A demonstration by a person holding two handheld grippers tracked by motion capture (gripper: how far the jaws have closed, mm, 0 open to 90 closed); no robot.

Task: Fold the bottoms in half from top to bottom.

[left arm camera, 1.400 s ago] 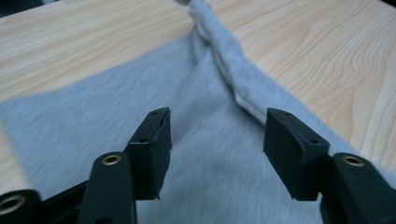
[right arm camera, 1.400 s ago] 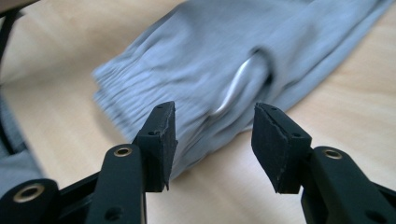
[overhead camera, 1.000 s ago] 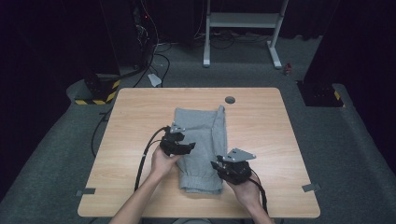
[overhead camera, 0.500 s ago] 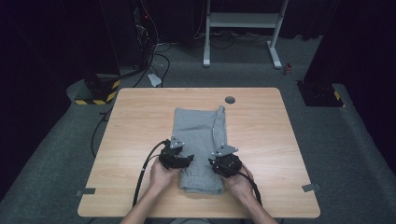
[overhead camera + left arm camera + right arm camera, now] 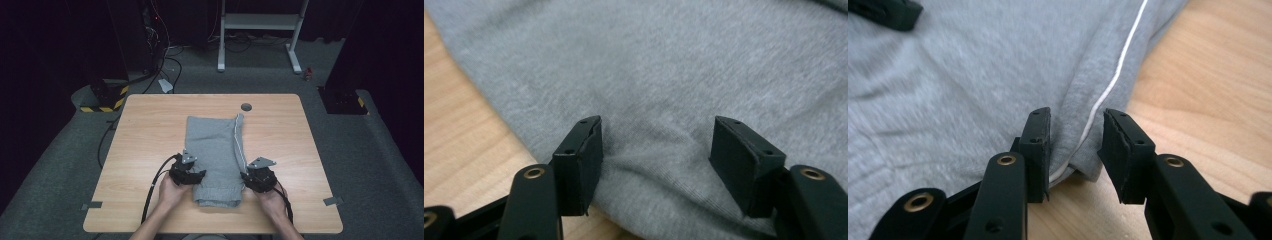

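A grey folded garment [image 5: 215,145] with a white stripe [image 5: 237,142] along its right side lies lengthwise on the wooden table [image 5: 150,125]. My left gripper [image 5: 196,175] is at the garment's near left edge. In the left gripper view it [image 5: 656,150] stands open with its pads down on the grey cloth [image 5: 674,60]. My right gripper [image 5: 248,178] is at the near right edge. In the right gripper view it [image 5: 1075,142] straddles the striped hem [image 5: 1083,135]. Its jaws have just opened a little, and the right pad is clear of the cloth.
A round hole [image 5: 246,106] sits in the tabletop beyond the garment. Grey tape tabs [image 5: 332,201] mark the near corners. On the floor behind stand a white metal frame [image 5: 260,30], loose cables [image 5: 160,65] and a yellow-black striped block [image 5: 107,100].
Both hands have come lower and nearer the table's front edge. The right gripper went in over the cloth, then back out to the garment's right hem.
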